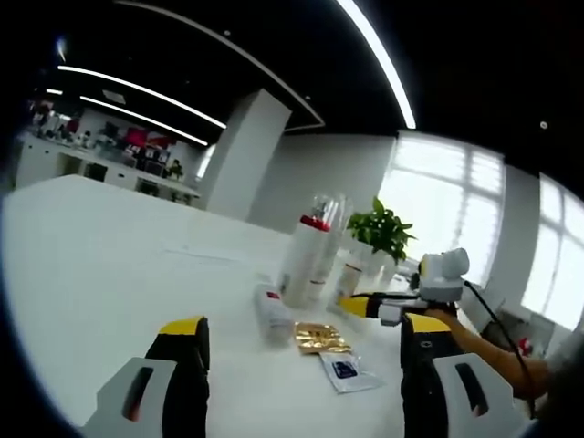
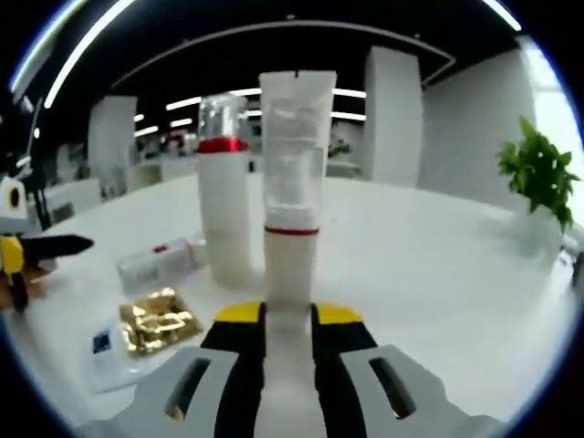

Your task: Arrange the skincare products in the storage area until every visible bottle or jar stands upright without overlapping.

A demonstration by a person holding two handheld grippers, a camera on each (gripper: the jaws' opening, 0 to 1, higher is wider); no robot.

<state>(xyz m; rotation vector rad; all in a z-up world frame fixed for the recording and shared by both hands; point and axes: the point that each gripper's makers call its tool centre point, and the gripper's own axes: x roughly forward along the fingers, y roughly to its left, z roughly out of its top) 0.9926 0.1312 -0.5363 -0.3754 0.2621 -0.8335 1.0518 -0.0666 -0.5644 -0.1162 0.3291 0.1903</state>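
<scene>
In the right gripper view a tall white tube [image 2: 292, 182] with a red band and a clear upper part stands upright, and my right gripper [image 2: 289, 315] is shut on its lower end. Just left of it stands a white bottle [image 2: 224, 201] with a red collar and clear cap. A small white bottle [image 2: 155, 265] lies on its side further left. In the left gripper view my left gripper [image 1: 306, 326] is open and holds nothing. Beyond it are the lying bottle [image 1: 271, 315], the upright bottle [image 1: 306, 255] and the right gripper [image 1: 392, 307] holding the tube [image 1: 347, 283].
A gold foil packet [image 1: 321, 338] and a white sachet [image 1: 347, 371] with a blue mark lie flat on the white table [image 1: 109, 265]. A potted green plant [image 1: 383, 233] stands behind the bottles. A person's arm [image 1: 493, 351] reaches in from the right.
</scene>
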